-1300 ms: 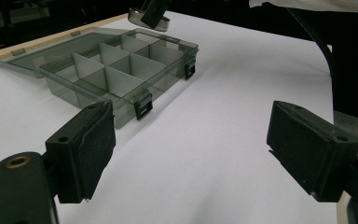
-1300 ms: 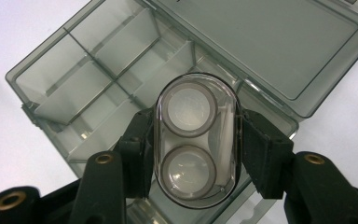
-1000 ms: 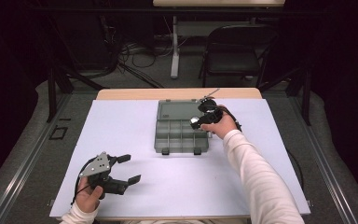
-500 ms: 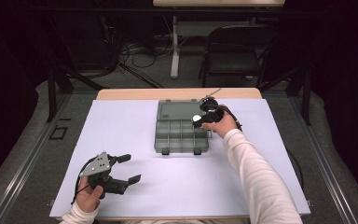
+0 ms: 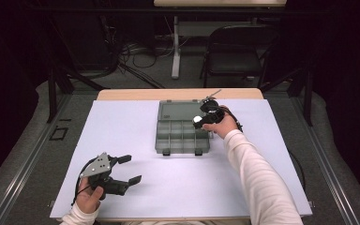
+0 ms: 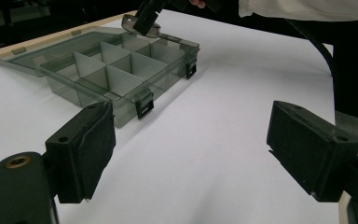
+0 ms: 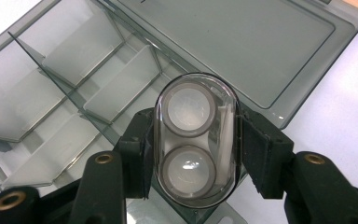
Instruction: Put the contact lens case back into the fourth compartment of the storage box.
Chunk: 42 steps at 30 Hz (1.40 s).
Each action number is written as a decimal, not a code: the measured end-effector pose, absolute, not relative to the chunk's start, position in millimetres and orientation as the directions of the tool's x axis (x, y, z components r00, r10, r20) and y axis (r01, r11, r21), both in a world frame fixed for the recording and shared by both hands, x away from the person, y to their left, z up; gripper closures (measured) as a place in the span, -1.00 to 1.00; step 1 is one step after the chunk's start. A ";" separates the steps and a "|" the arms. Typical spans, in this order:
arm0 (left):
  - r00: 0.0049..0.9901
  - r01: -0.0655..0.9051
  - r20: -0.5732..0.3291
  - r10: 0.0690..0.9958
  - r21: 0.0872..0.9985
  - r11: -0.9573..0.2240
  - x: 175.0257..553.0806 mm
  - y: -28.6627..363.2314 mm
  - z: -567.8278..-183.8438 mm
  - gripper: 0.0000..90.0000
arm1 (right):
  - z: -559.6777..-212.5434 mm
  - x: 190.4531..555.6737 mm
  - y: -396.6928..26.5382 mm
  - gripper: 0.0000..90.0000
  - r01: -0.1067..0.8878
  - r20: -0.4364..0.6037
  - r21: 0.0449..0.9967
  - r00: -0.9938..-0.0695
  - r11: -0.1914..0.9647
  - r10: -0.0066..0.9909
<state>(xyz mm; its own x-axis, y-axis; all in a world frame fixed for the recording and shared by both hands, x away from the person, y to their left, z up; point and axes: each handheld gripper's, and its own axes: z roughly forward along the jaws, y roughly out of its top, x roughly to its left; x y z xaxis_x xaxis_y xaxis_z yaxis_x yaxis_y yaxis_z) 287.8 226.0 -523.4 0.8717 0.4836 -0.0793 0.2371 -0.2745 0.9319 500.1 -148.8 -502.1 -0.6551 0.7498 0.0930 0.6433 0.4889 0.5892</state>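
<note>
The right gripper (image 7: 195, 154) squeezes a clear oval plastic case with two round grey rings inside (image 7: 196, 140). It holds the case just above the smoky grey plastic box with little walls inside (image 5: 183, 133), over the box's right side, likely so it can drop into one of the empty parts. The box's flat lid (image 7: 242, 42) lies open behind, out of the way. The left gripper (image 5: 124, 169) rests far from the box on the white table cover (image 5: 122, 126), jaws wide apart, holding nothing.
</note>
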 end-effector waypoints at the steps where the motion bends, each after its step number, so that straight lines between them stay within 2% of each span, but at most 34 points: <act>1: 0.872 0.238 -0.080 0.484 0.932 -0.275 287.9 226.0 -523.5 -0.64 | -502.0 500.2 -149.0 0.09 0.647 0.090 0.579 -0.655 0.496 0.750; 13: 0.873 0.235 -0.077 0.482 0.931 -0.278 287.7 226.2 -523.2 -0.64 | -502.4 498.9 -145.2 -0.03 0.639 0.081 0.582 -0.661 0.503 0.746; 15: 0.873 0.236 -0.078 0.481 0.931 -0.277 287.4 225.9 -523.2 -0.64 | -500.5 496.2 -143.9 -0.09 0.664 0.098 0.577 -0.635 0.476 0.766; 28: 0.876 0.230 -0.072 0.477 0.931 -0.283 287.0 225.3 -522.7 -0.64 | -479.6 483.5 -144.9 -0.67 0.655 0.090 0.615 -0.611 0.439 0.786; 36: 0.877 0.226 -0.071 0.475 0.933 -0.279 286.6 224.9 -522.4 -0.64 | -463.0 466.1 -145.6 -0.79 0.650 0.095 0.642 -0.594 0.407 0.798; 42: 0.878 0.227 -0.072 0.473 0.933 -0.278 286.7 224.8 -522.5 -0.65 | -454.3 449.4 -148.2 -0.91 0.616 0.090 0.671 -0.621 0.413 0.779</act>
